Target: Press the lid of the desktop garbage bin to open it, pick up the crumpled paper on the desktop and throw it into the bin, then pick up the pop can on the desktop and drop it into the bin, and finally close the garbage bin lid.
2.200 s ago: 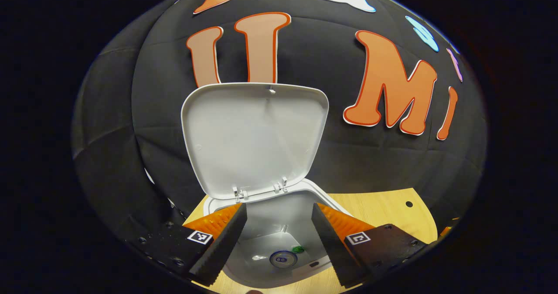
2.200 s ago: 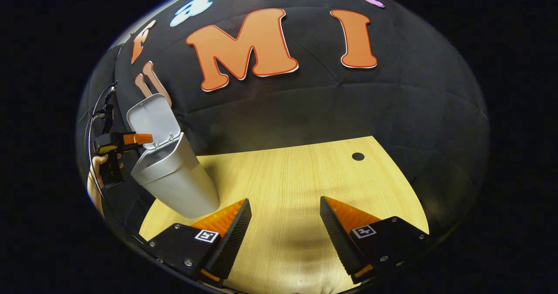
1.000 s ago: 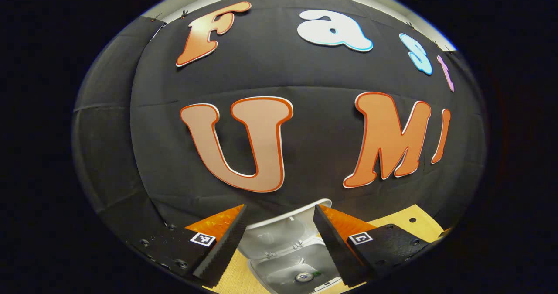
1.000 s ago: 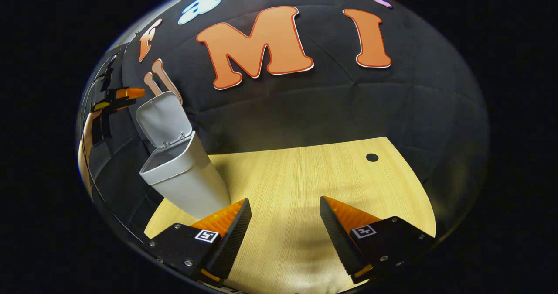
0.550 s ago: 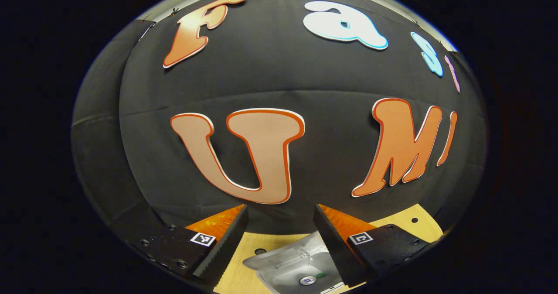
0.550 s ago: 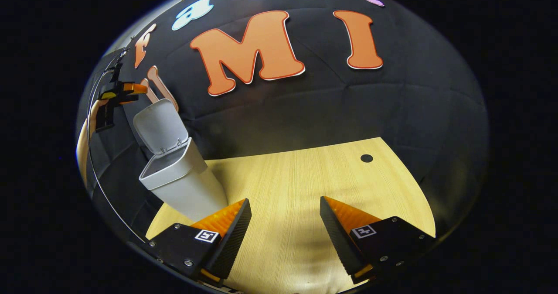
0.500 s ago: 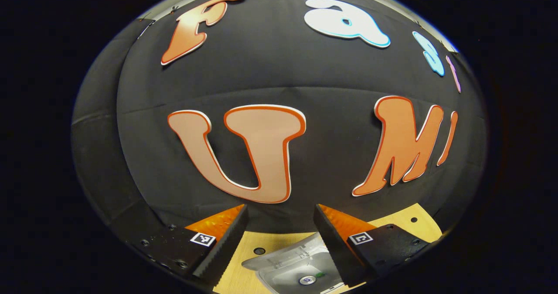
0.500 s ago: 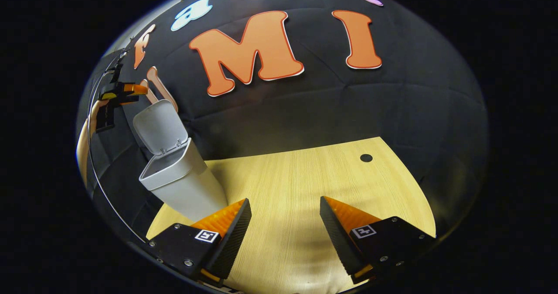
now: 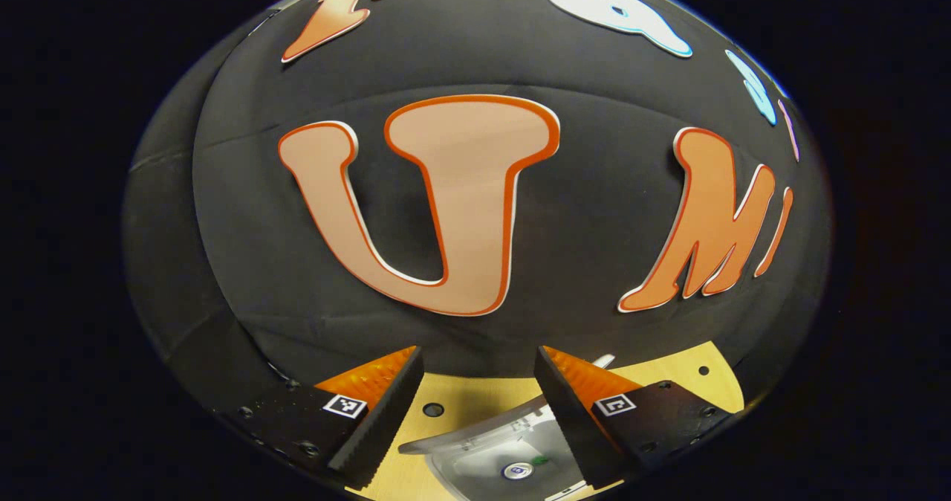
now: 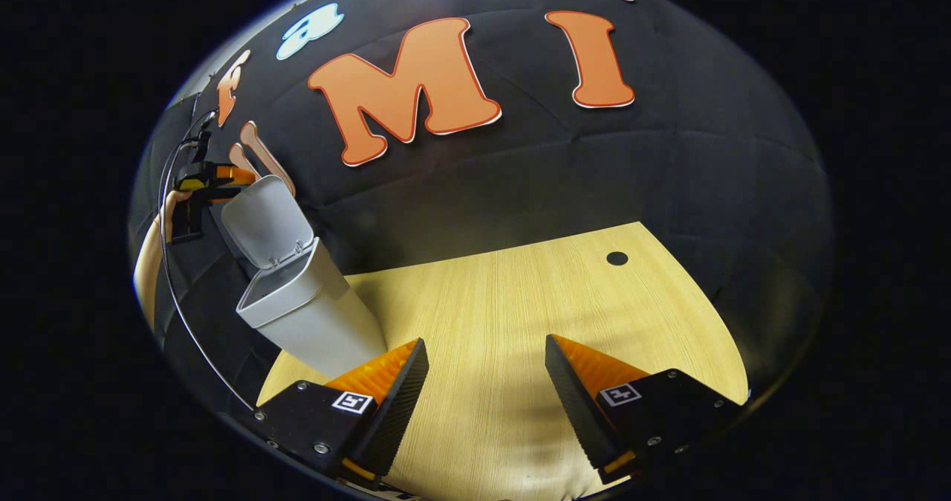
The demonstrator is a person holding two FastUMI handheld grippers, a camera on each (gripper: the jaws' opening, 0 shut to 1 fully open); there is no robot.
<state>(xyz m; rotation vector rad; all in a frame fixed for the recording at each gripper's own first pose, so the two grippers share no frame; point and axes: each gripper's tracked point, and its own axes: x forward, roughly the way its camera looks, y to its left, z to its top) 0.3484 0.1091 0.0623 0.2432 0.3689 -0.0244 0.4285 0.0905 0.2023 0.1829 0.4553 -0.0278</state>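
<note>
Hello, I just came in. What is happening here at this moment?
A person holds a gripper in each hand at a wooden table. The bin stands with its lid up, and a can lies at its bottom. The left gripper, open, is above and behind the lid, probably to push it shut. The right gripper hangs open over the table.

Pop can (image 9: 518, 470) inside bin (image 10: 316, 321)
</note>
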